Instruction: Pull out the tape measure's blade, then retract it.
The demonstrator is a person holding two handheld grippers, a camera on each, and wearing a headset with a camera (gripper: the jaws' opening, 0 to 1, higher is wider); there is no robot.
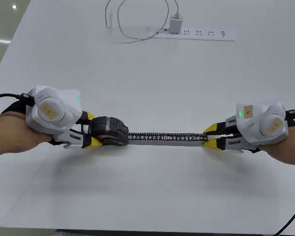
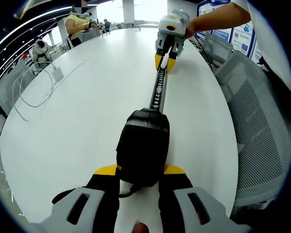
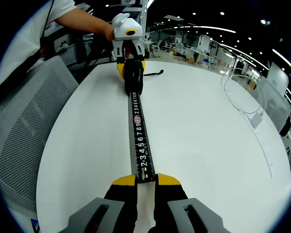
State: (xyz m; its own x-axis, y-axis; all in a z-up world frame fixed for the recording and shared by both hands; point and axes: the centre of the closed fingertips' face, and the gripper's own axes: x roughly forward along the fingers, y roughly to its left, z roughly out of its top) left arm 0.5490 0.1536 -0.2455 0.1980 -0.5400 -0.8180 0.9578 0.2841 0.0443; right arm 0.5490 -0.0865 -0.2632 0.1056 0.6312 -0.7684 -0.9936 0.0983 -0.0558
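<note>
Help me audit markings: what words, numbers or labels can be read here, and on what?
"2 3 4 5 6 7 8 9": blade, near the right gripper.
Digits farther along, toward the tape measure: too small.
Tan stickers on left gripper and right gripper: writing unreadable.
Posters: blurred.

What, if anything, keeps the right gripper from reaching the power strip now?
Probably not yet reachable: the right gripper is shut on the blade, pulled from the case in the left gripper. Bare table lies toward the power strip.
</note>
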